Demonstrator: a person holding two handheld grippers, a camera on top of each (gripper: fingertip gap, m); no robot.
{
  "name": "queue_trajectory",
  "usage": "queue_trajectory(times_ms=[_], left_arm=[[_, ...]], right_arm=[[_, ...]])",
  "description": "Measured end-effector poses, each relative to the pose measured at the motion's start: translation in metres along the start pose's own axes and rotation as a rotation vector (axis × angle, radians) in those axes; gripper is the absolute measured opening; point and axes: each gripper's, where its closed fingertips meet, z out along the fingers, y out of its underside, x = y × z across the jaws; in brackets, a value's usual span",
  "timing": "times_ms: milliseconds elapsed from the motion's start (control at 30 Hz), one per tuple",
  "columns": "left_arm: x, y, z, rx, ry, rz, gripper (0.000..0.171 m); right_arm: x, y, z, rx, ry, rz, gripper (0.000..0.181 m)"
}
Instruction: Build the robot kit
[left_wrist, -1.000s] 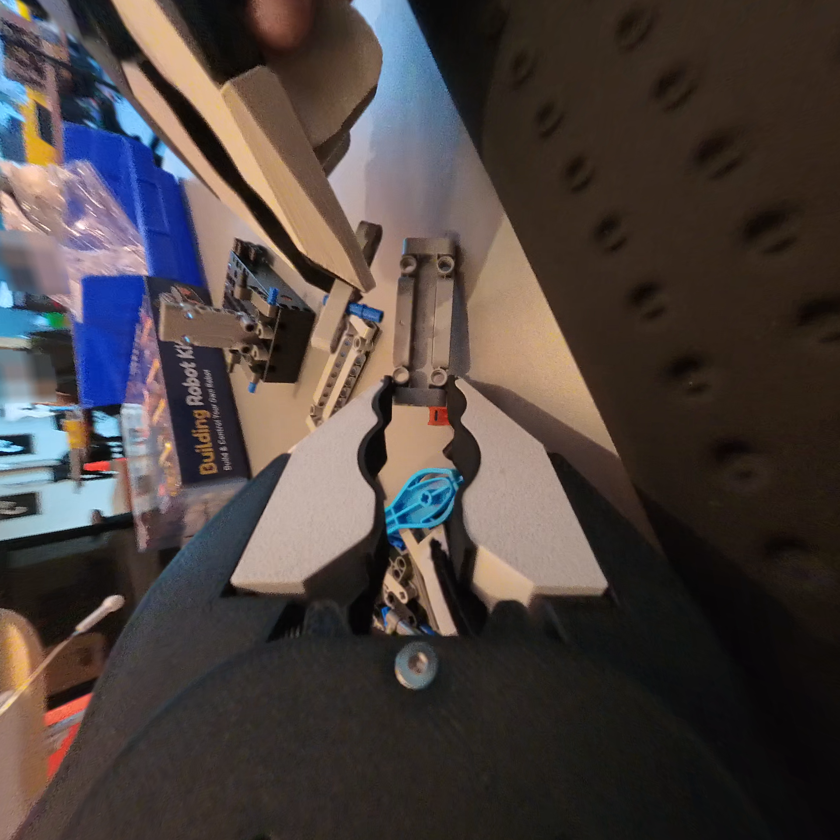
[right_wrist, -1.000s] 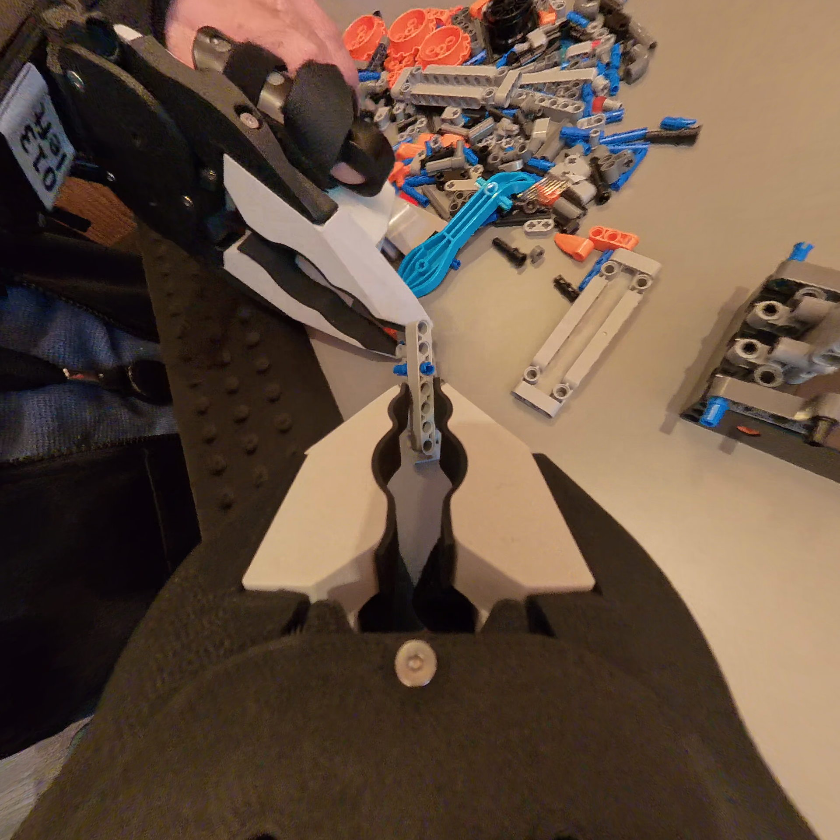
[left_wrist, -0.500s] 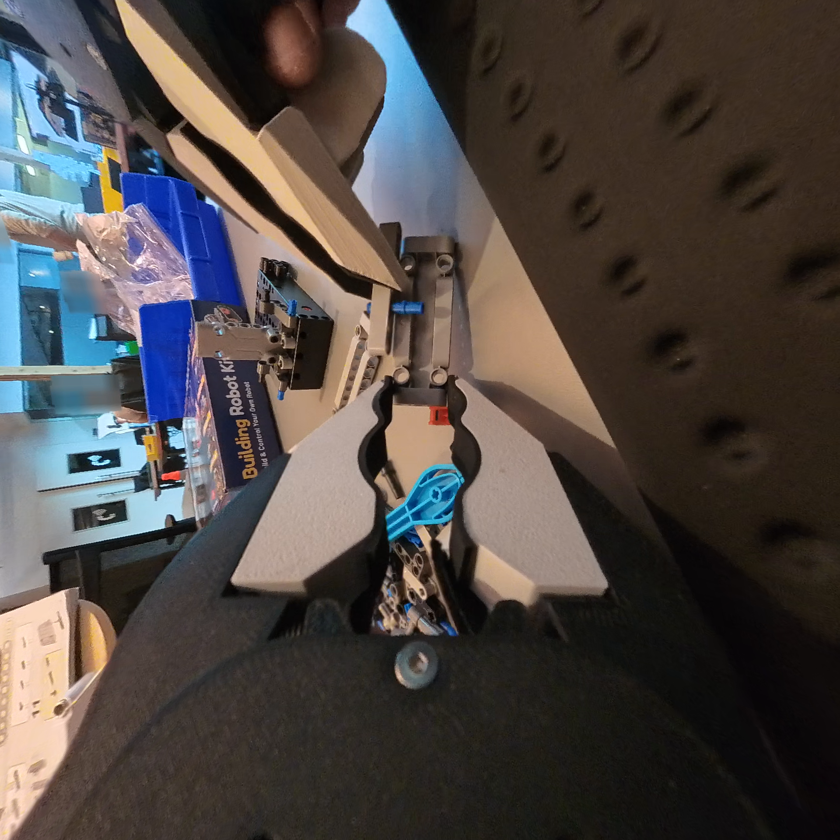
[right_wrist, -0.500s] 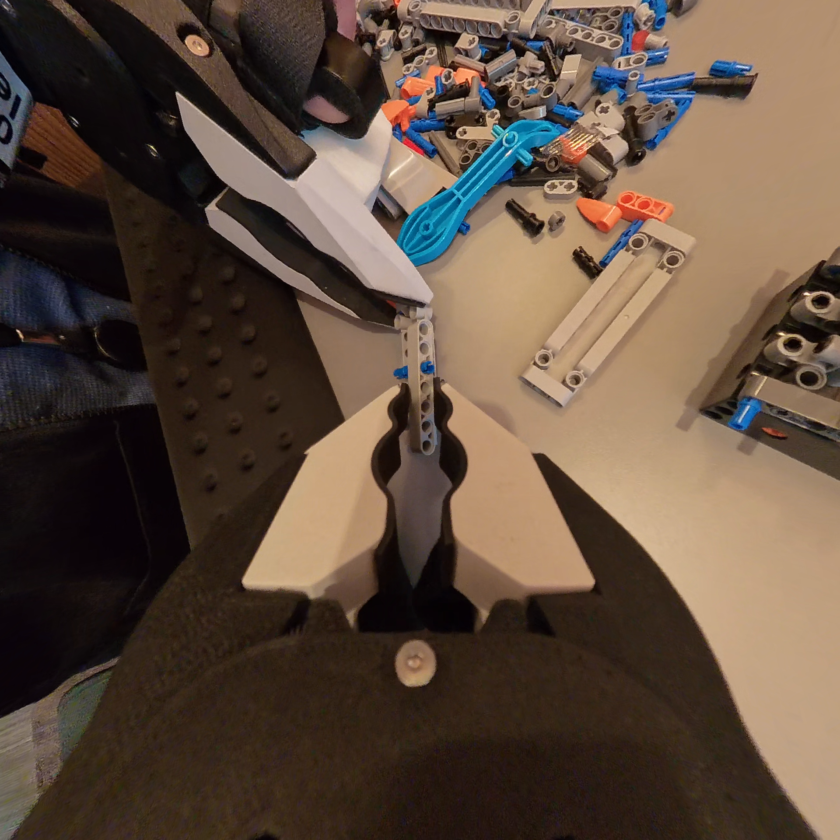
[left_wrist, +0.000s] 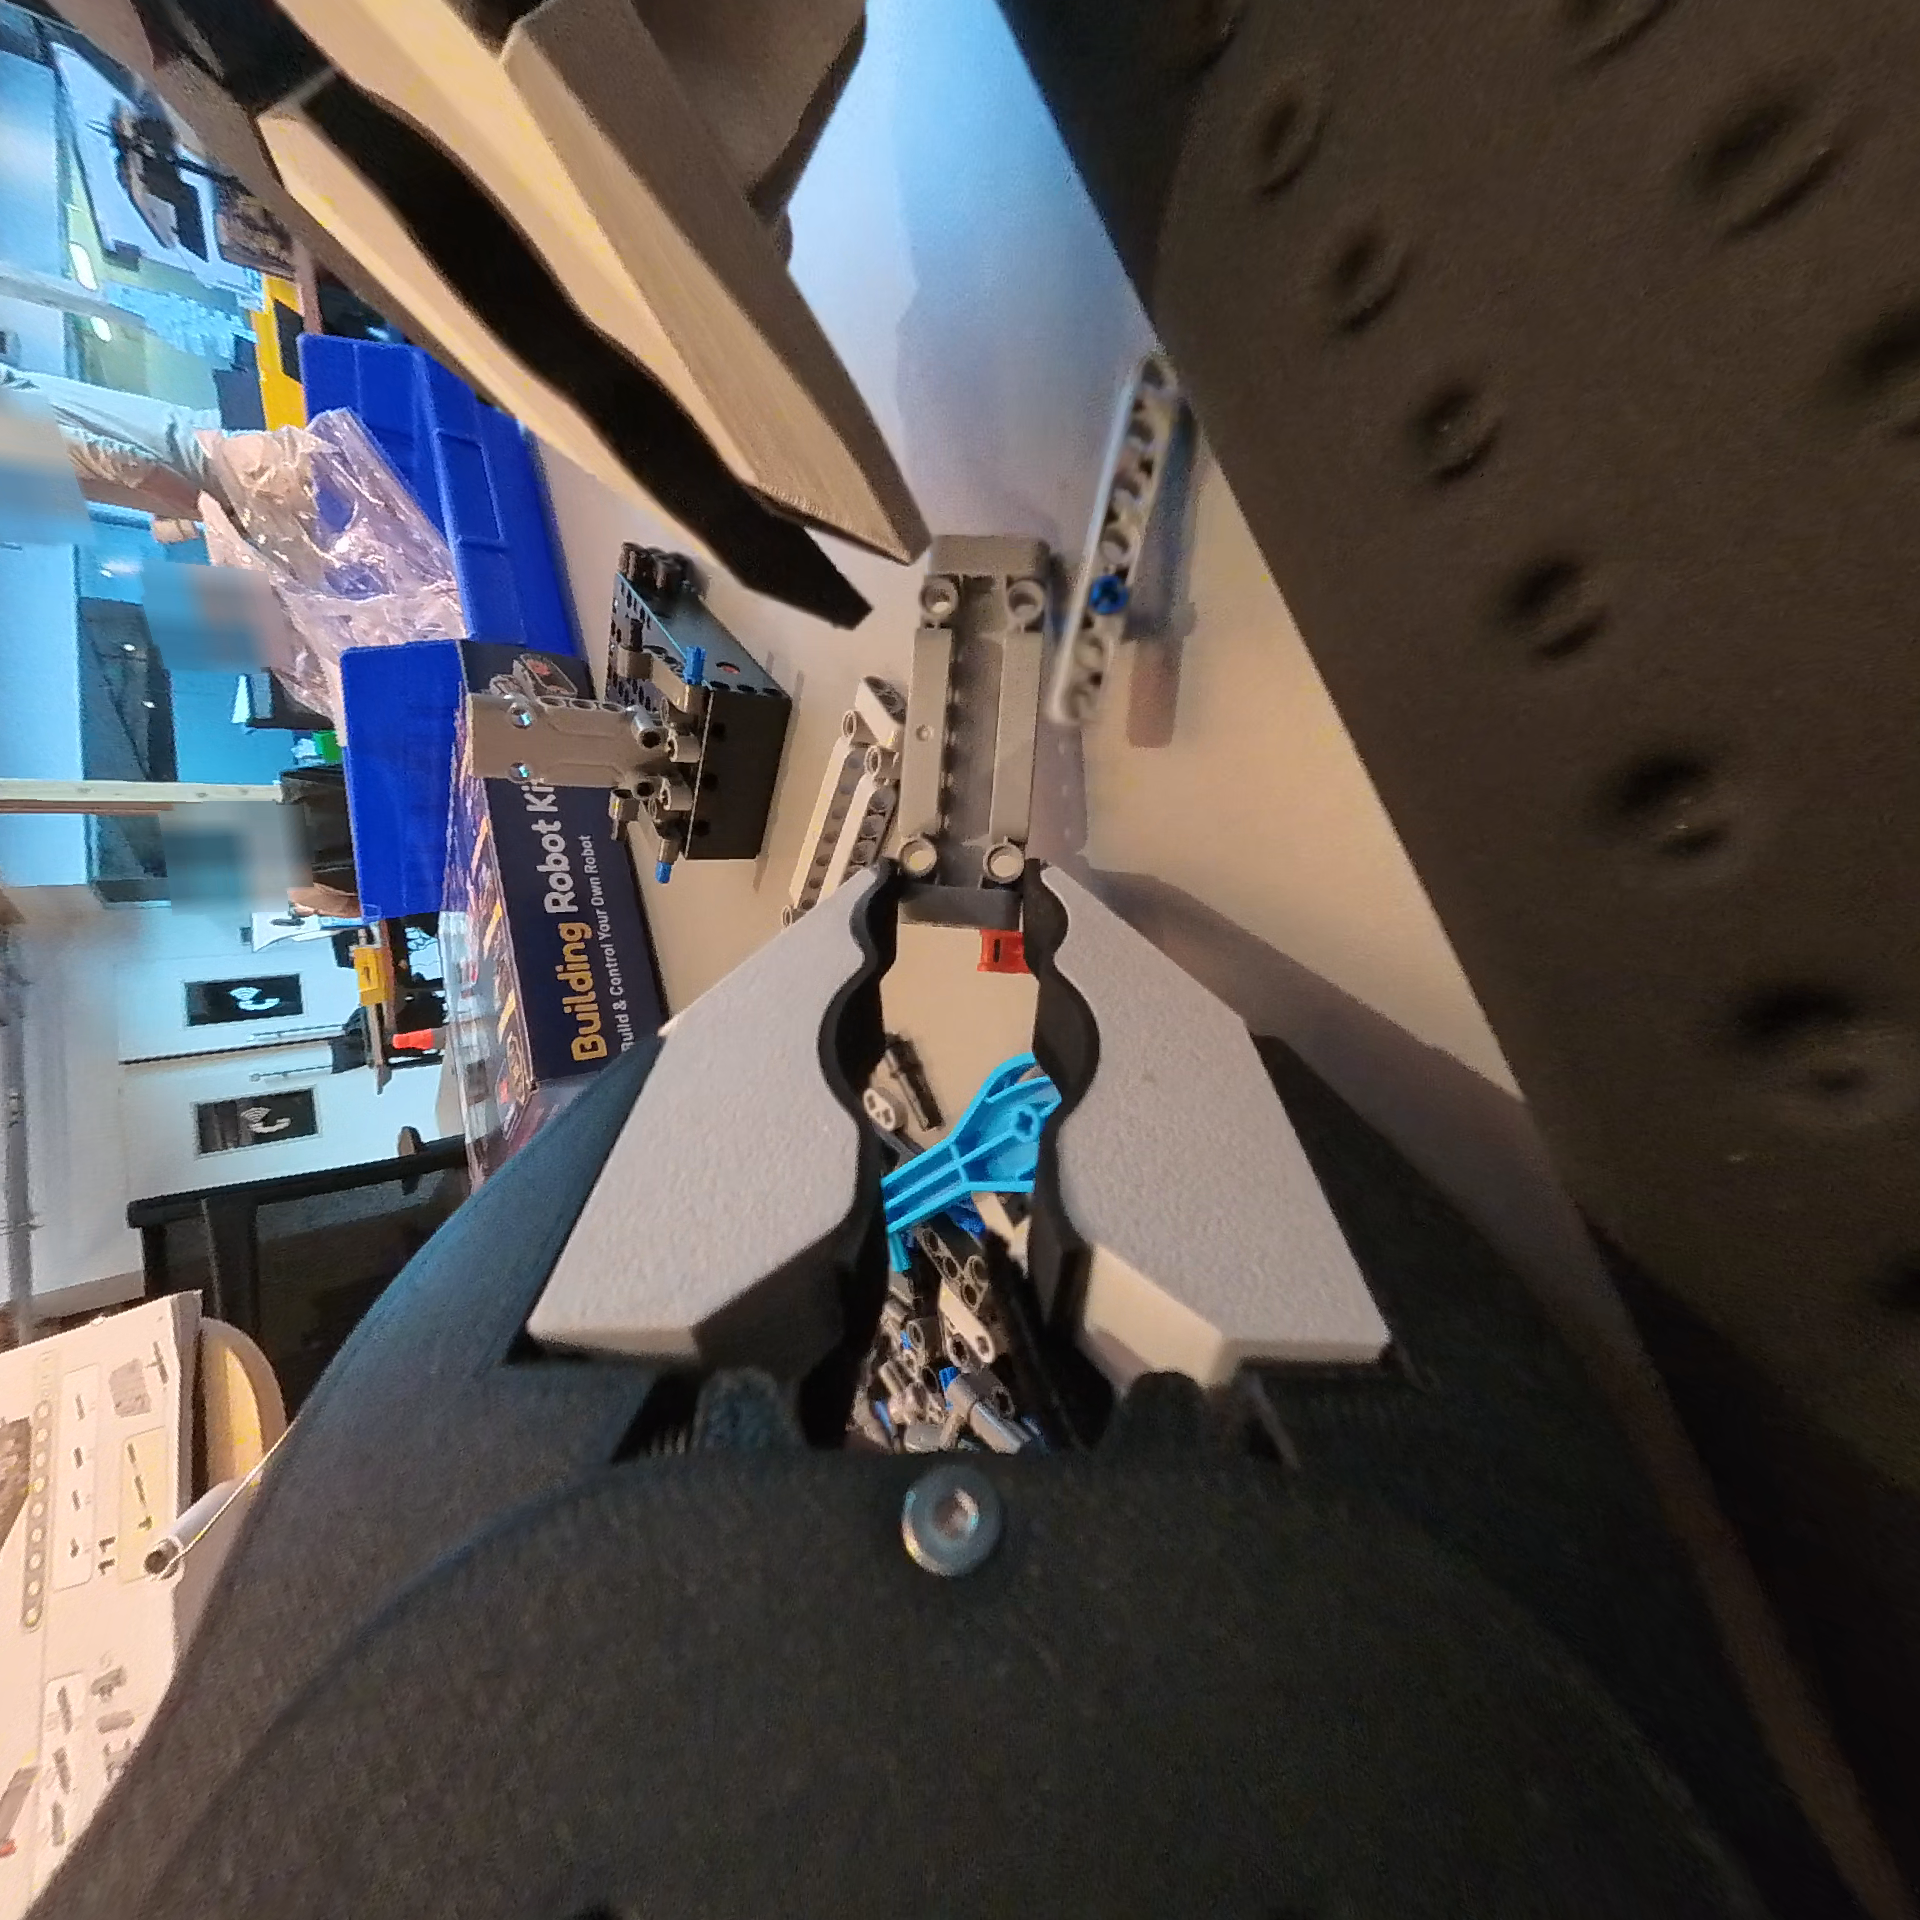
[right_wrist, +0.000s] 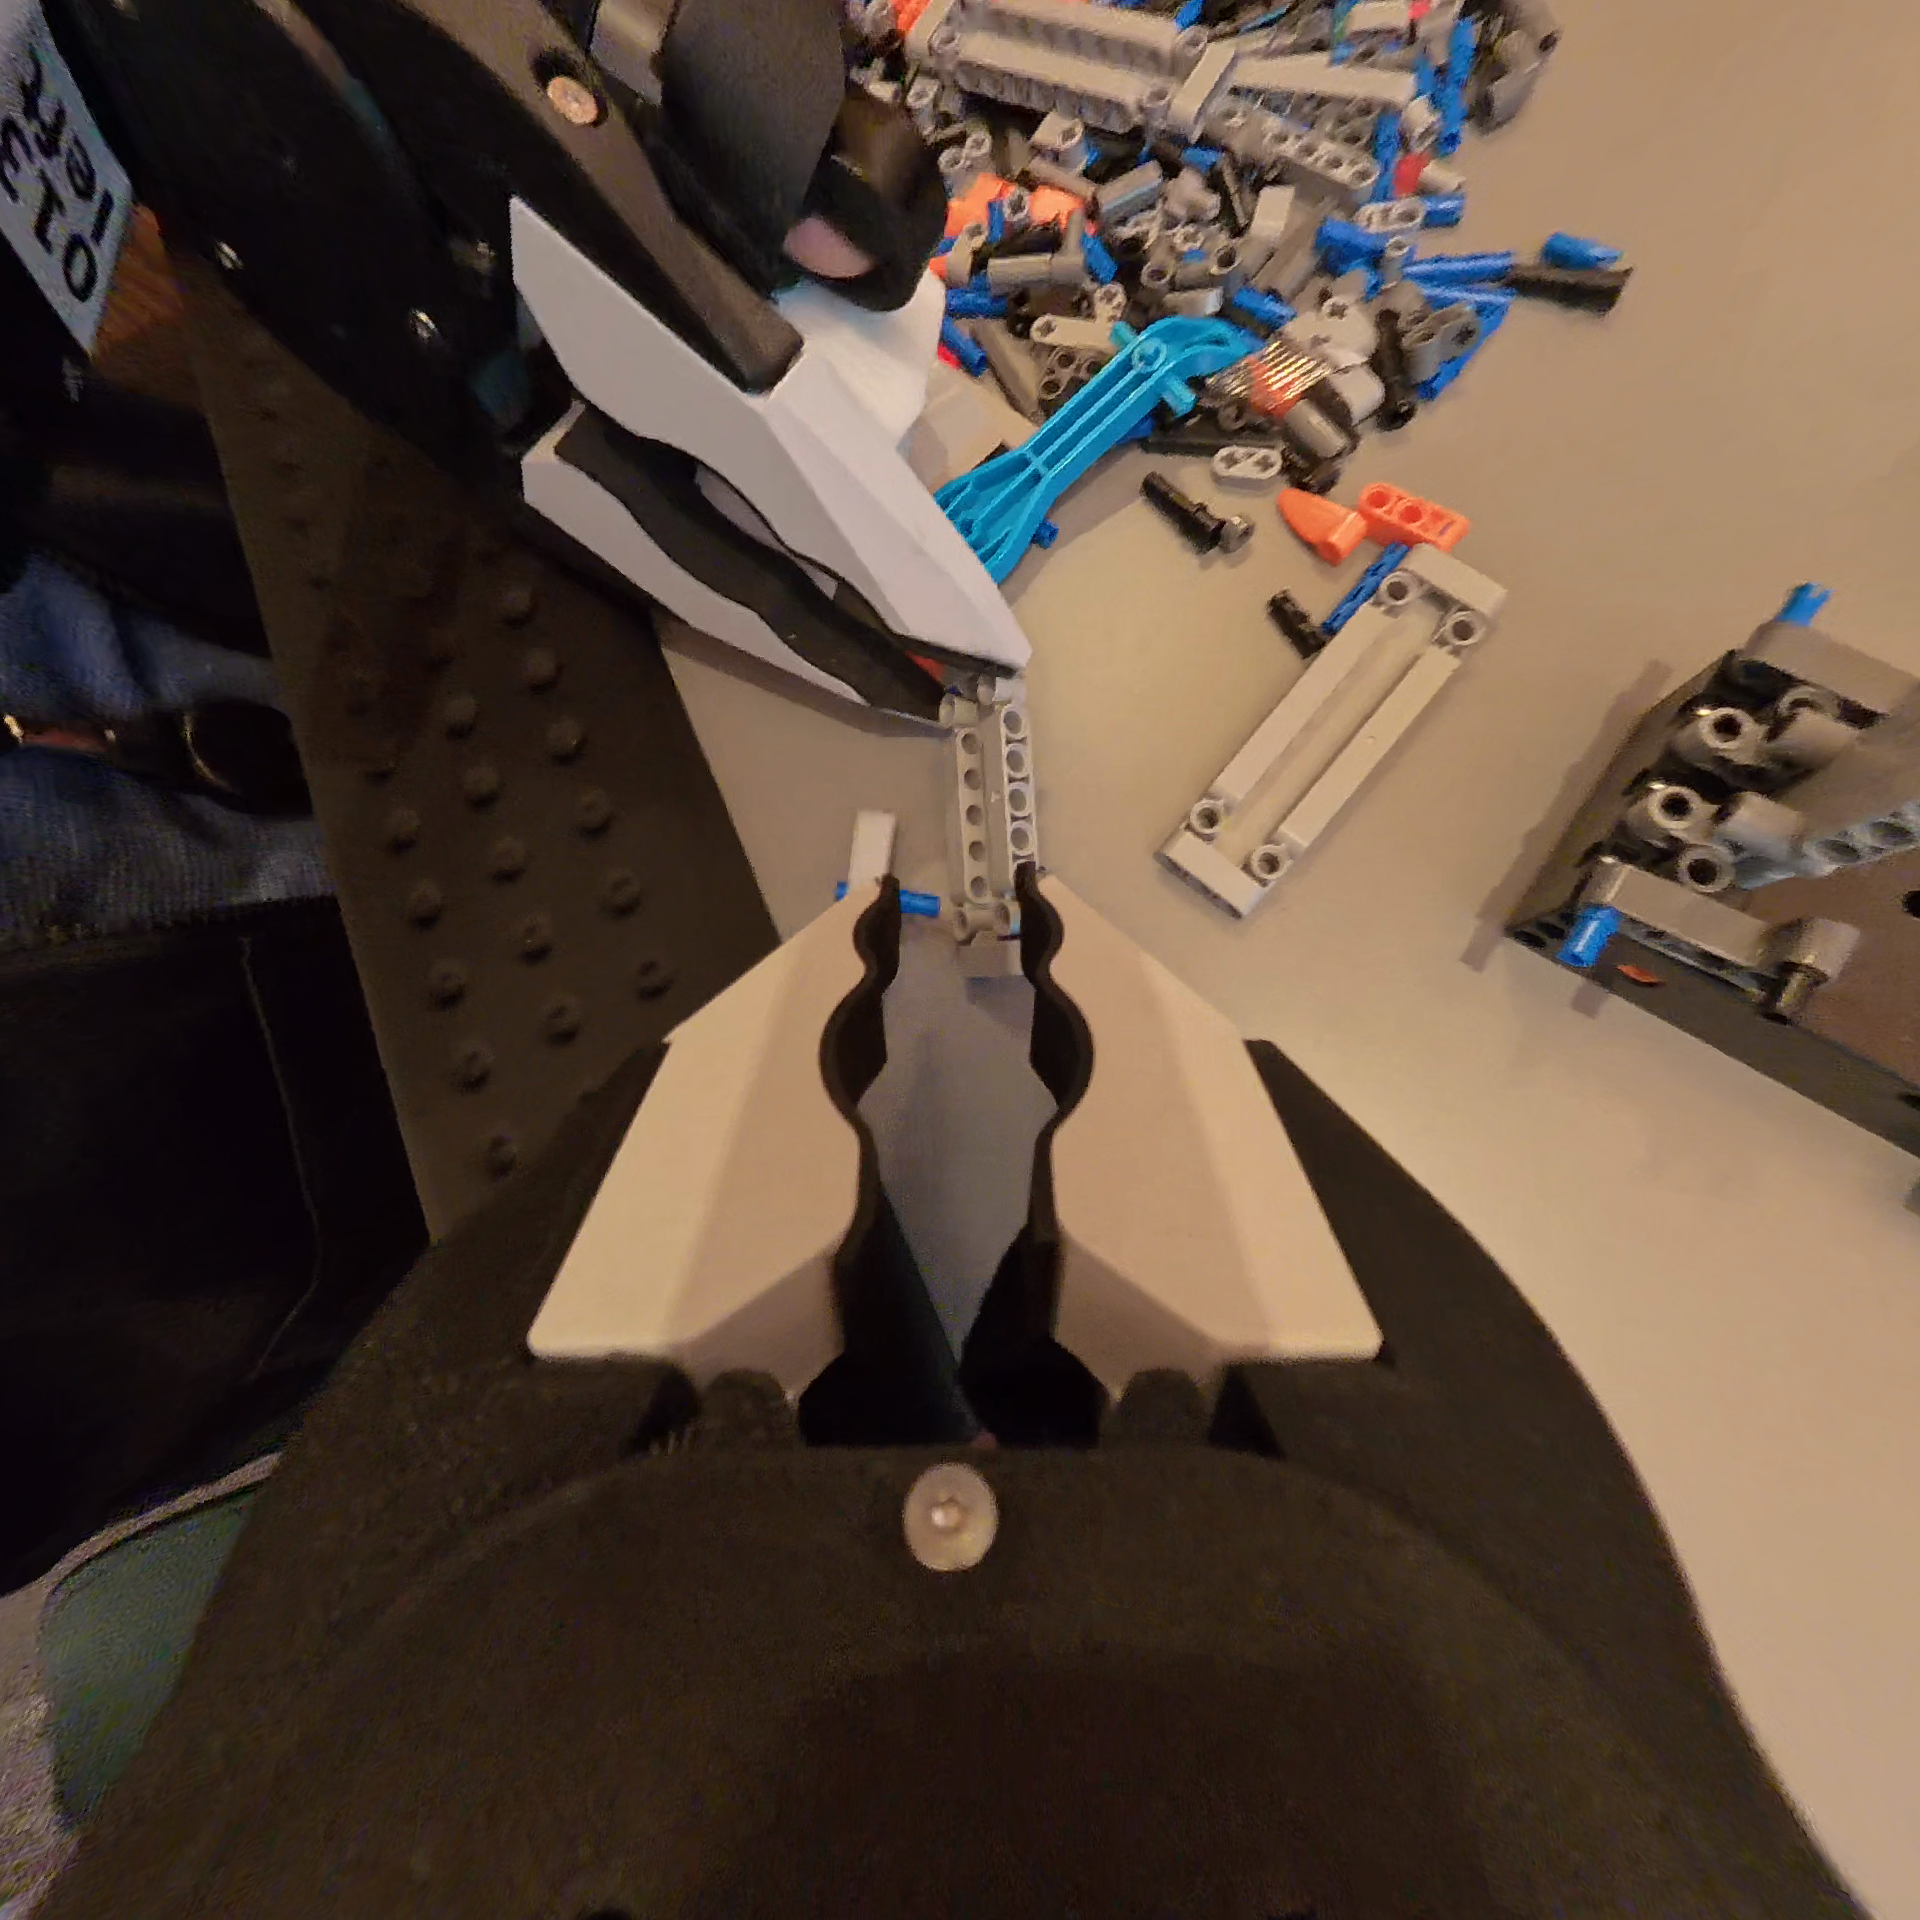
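Left tongs (left_wrist: 956, 883) apart before a grey frame (left_wrist: 971, 717), right tongs (right_wrist: 956, 883) apart around a grey beam's (right_wrist: 992, 810) end on the worktop (right_wrist: 1455, 1143).

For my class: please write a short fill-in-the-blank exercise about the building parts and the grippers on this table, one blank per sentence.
1. The right gripper has its jaws ____.
2. The long lever-shaped piece at the edge of the pile is ____ in colour.
3. The small pointed piece just beyond the flat grey panel is ____ in colour.

Missing words: open; blue; orange.
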Motion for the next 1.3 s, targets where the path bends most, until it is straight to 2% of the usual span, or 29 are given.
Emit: queue_trajectory(times_ms=[133, 167, 233, 333, 400, 433, 500, 533, 567, 633, 700, 933, 967, 1000, 1100, 1167, 1200, 1300], left_arm=[[-0.006, -0.002, -0.001, 0.001, -0.054, 0.047, 0.021], [-0.007, -0.003, -0.002, 0.003, -0.066, 0.058, 0.021], [-0.009, -0.004, -0.003, 0.007, -0.090, 0.075, 0.021], [-0.014, -0.002, -0.005, 0.014, -0.099, 0.052, 0.021], [-0.027, -0.003, -0.012, 0.044, -0.120, -0.017, 0.023], [-0.035, -0.003, -0.016, 0.072, -0.121, -0.080, 0.032], [-0.044, -0.002, -0.017, 0.117, -0.045, -0.301, 0.055], [-0.046, -0.004, -0.019, 0.165, 0.013, -0.419, 0.057], [-0.051, -0.009, -0.023, 0.234, 0.057, -0.530, 0.055], [-0.057, -0.017, -0.034, 0.363, 0.159, -0.703, 0.032], [-0.057, -0.019, -0.037, 0.409, 0.238, -0.800, 0.018], [-0.061, -0.024, -0.046, 0.537, 0.331, -0.967, 0.007], [-0.062, -0.023, -0.048, 0.549, 0.332, -0.980, 0.006], [-0.064, -0.020, -0.048, 0.548, 0.326, -0.987, 0.005], [-0.063, -0.012, -0.051, 0.510, 0.318, -0.955, 0.005], [-0.059, -0.006, -0.048, 0.457, 0.285, -0.912, 0.005], [-0.055, -0.005, -0.048, 0.439, 0.290, -0.898, 0.005], [-0.053, -0.002, -0.049, 0.427, 0.305, -0.910, 0.005]], right_arm=[[0.009, -0.005, 0.010, -0.007, 0.036, -0.008, 0.024], [0.009, -0.005, 0.013, -0.015, 0.025, -0.011, 0.023], [0.010, -0.003, 0.018, -0.033, 0.016, -0.019, 0.008], [0.011, -0.010, 0.015, 0.005, 0.017, -0.025, 0.007], [0.011, -0.019, 0.008, 0.061, 0.030, -0.044, 0.008], [0.010, -0.022, 0.005, 0.082, 0.031, -0.049, 0.008], [0.005, -0.033, -0.001, 0.148, 0.028, -0.095, 0.008], [0.004, -0.036, -0.003, 0.164, 0.030, -0.107, 0.008], [0.003, -0.039, -0.005, 0.173, 0.040, -0.125, 0.008], [0.000, -0.047, -0.007, 0.212, 0.046, -0.168, 0.008], [-0.002, -0.054, -0.010, 0.246, 0.059, -0.191, 0.008], [-0.006, -0.070, -0.013, 0.329, 0.088, -0.234, 0.008], [-0.006, -0.072, -0.014, 0.350, 0.086, -0.218, 0.010], [-0.005, -0.073, -0.015, 0.355, 0.078, -0.191, 0.021], [-0.003, -0.049, -0.014, 0.234, 0.044, -0.138, 0.026], [-0.012, -0.017, -0.005, 0.058, -0.037, -0.111, 0.023], [-0.010, -0.005, -0.001, -0.008, -0.027, -0.107, 0.021], [-0.020, 0.019, 0.008, -0.125, -0.053, -0.130, 0.016]])
